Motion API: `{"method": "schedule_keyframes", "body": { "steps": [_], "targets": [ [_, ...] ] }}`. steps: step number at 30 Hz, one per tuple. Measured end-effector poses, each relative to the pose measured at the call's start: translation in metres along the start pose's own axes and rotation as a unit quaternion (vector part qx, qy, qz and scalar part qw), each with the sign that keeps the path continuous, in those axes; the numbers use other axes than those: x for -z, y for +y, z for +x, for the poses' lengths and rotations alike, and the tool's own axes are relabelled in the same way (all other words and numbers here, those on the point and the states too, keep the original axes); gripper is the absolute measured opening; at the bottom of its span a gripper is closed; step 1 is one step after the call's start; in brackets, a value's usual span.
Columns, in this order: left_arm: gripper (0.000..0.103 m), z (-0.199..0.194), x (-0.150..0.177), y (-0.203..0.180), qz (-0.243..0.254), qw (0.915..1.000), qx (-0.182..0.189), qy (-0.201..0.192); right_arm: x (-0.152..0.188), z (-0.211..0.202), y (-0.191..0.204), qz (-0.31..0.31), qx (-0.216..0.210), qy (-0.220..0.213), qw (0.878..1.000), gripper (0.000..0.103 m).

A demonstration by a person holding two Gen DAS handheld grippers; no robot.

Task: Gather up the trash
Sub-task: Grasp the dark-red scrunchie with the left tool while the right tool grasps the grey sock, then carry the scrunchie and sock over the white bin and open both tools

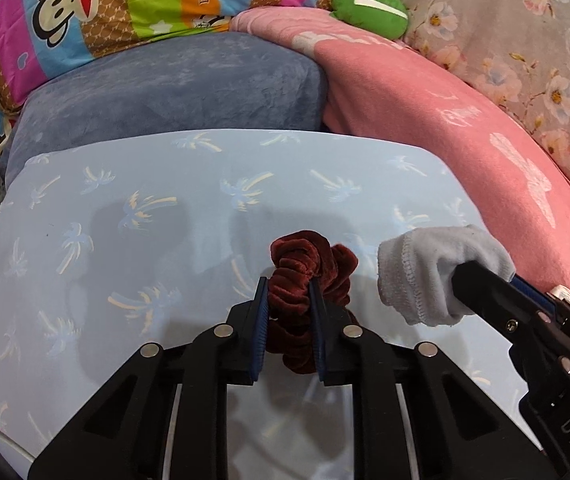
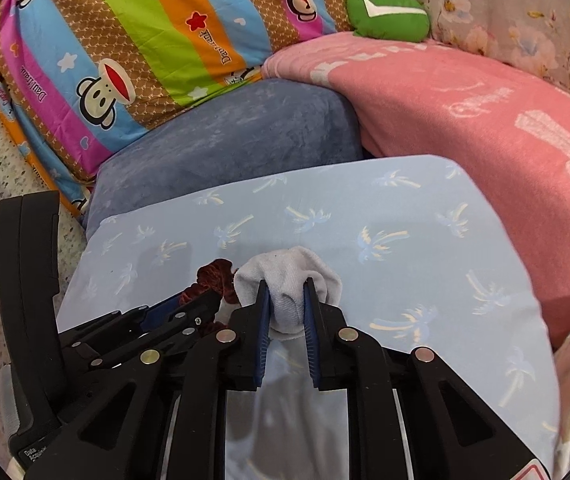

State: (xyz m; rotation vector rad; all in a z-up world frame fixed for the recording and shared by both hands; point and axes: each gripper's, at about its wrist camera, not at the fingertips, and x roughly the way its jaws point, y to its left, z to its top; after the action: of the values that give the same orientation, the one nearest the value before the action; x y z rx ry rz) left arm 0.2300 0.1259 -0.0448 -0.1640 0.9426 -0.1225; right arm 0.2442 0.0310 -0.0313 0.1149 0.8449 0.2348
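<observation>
A: Gripping maroon scrunchie in left gripper, grey sock in right gripper, just above palm-print sheet.
B: Crowded behind: blue cushion, pink blanket. Open sheet leftward.

**Both grippers clamped, side by side**

The left gripper pointed steeply downward, its black jaws drawn close and the blue pads pressing on a dark red scrunchie pinched between them. Just to its right, the right gripper was tilted downward likewise, its jaws equally narrow and shut on a grey sock. The two tools stood close together, nearly parallel, fingertips near each other but apart.
</observation>
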Motion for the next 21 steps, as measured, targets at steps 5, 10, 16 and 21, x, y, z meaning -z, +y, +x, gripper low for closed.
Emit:
{"method": "schedule_keyframes", "body": {
  "steps": [5, 10, 16, 21],
  "targets": [
    [0.019, -0.016, 0.007, -0.018, 0.008, 0.9999, 0.008, -0.008, 0.007, -0.035, -0.007, -0.002, 0.01, -0.02, 1.0, 0.015],
    [0.019, -0.031, 0.014, -0.039, 0.022, 0.9995, 0.017, -0.015, 0.013, -0.07, -0.023, 0.011, 0.018, -0.04, 0.999, 0.015],
    [0.019, -0.05, 0.025, -0.07, 0.044, 0.9982, 0.032, -0.026, 0.021, -0.108, -0.05, 0.032, 0.03, -0.062, 0.997, 0.015],
    [0.019, -0.062, 0.032, -0.098, 0.066, 0.9961, 0.048, -0.033, 0.032, -0.14, -0.081, 0.059, 0.042, -0.082, 0.994, 0.015]
  ]
}}
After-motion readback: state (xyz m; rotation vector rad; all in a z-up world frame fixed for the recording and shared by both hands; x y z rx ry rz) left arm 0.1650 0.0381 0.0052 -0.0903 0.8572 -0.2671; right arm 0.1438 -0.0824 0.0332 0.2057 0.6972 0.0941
